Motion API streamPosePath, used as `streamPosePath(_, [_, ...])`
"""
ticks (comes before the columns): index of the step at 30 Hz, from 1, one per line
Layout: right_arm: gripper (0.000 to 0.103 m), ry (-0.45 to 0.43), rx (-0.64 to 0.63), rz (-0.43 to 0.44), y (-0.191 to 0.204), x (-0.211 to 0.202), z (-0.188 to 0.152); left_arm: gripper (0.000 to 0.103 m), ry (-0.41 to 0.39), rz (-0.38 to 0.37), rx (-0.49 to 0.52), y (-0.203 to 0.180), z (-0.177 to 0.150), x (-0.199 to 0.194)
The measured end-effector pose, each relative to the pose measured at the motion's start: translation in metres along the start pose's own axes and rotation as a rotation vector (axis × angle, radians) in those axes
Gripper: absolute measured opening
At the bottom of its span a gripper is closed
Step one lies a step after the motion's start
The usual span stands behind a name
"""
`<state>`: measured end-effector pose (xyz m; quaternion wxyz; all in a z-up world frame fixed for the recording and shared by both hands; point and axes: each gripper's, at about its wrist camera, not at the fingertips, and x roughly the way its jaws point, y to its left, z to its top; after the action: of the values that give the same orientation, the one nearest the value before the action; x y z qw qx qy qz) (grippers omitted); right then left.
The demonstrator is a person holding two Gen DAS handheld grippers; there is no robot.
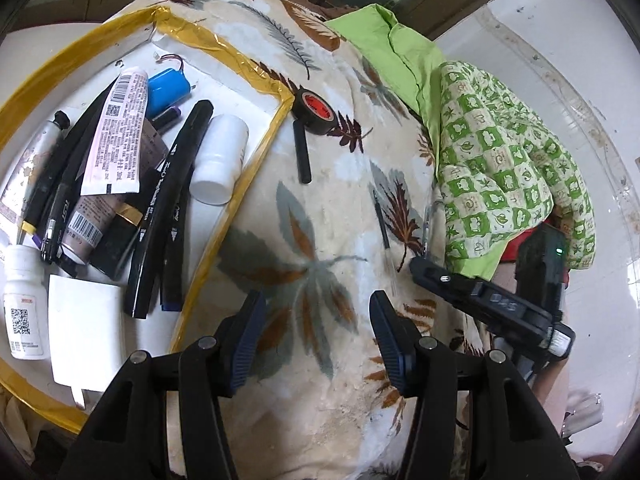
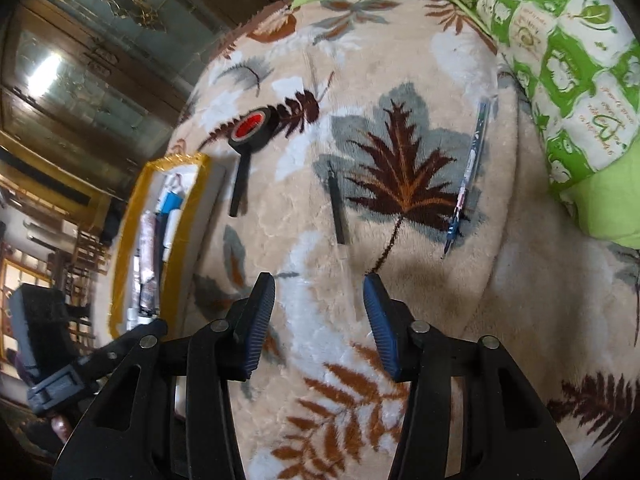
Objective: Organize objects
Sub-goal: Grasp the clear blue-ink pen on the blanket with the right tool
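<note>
Blanket: a cream plush cover with brown and grey leaf prints fills the middle of both views; every loose item lies on it.
Green bedding: a lime sheet and a green-and-white checked quilt are bunched at the upper right of the left wrist view, and at the top right corner of the right wrist view.
Tray: white, edged in yellow tape, it takes the left half of the left wrist view and shows as a narrow strip at mid left in the right wrist view. It holds tubes, black markers, a blue cylinder and white bottles, crowded and overlapping.
Left gripper: bottom centre of its own view, jaws spread wide above the blanket, nothing between them.
Right gripper: bottom centre of its own view, jaws likewise spread and holding nothing; its black body also shows at right in the left wrist view.
Tape roll: black with a red core, just beside the tray's far right corner.
Black marker: just below the tape roll, lying beside the tray edge.
Black pen: thin, mid-frame in the right wrist view, above the gap between the jaws.
Blue pen: slim, right of centre there, near the green quilt.
</note>
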<state>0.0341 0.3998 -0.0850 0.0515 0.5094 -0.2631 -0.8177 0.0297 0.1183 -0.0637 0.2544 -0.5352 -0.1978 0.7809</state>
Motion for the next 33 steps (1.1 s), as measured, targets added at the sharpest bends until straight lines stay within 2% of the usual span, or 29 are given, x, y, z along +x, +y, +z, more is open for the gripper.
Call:
streamPosePath(4, [0.021, 0.029, -0.02, -0.088, 0.004, 0.022, -0.002, 0.054, 0.011, -0.002, -0.007, 0.002, 0.001, 0.003])
streamPosePath(5, [0.013, 0.036, -0.024, -0.118, 0.005, 0.027, -0.003, 0.054, 0.011, 0.0, -0.005, 0.002, 0.001, 0.003])
streamPosePath(7, [0.009, 0.018, -0.026, -0.159, 0.008, 0.027, -0.005, 0.054, 0.012, 0.0, 0.001, 0.001, 0.001, 0.004])
streamPosePath(10, [0.008, 0.016, -0.024, -0.137, 0.019, 0.025, -0.014, 0.054, 0.02, -0.005, 0.006, -0.001, 0.001, 0.006])
streamPosePath(16, [0.008, 0.053, -0.062, -0.039, 0.06, 0.031, -0.044, 0.054, 0.024, -0.004, 0.003, -0.001, 0.0, 0.006])
streamPosePath(19, [0.008, 0.064, -0.08, -0.003, 0.067, 0.032, -0.048, 0.054, 0.022, -0.006, -0.008, 0.002, 0.0, 0.005])
streamPosePath(21, [0.009, 0.04, -0.056, -0.008, 0.059, 0.025, -0.043, 0.054, 0.02, -0.008, -0.01, 0.003, 0.001, 0.005])
streamPosePath(23, [0.023, 0.006, -0.017, -0.004, 0.047, 0.015, -0.036, 0.054, 0.023, -0.006, -0.008, 0.002, 0.001, 0.006])
streamPosePath(24, [0.04, -0.005, -0.007, -0.009, 0.043, 0.012, -0.033, 0.054, 0.026, -0.002, -0.003, 0.002, 0.0, 0.007])
streamPosePath(25, [0.044, -0.022, 0.005, -0.022, 0.036, 0.008, -0.028, 0.054, 0.027, 0.001, 0.001, 0.001, 0.0, 0.007])
streamPosePath(29, [0.044, -0.038, 0.056, -0.043, 0.015, 0.001, -0.013, 0.054, 0.029, 0.005, 0.021, -0.001, -0.001, 0.008])
streamPosePath(33, [0.044, -0.03, 0.073, -0.074, 0.01, 0.013, 0.003, 0.054, 0.036, 0.014, 0.031, -0.003, -0.003, 0.01])
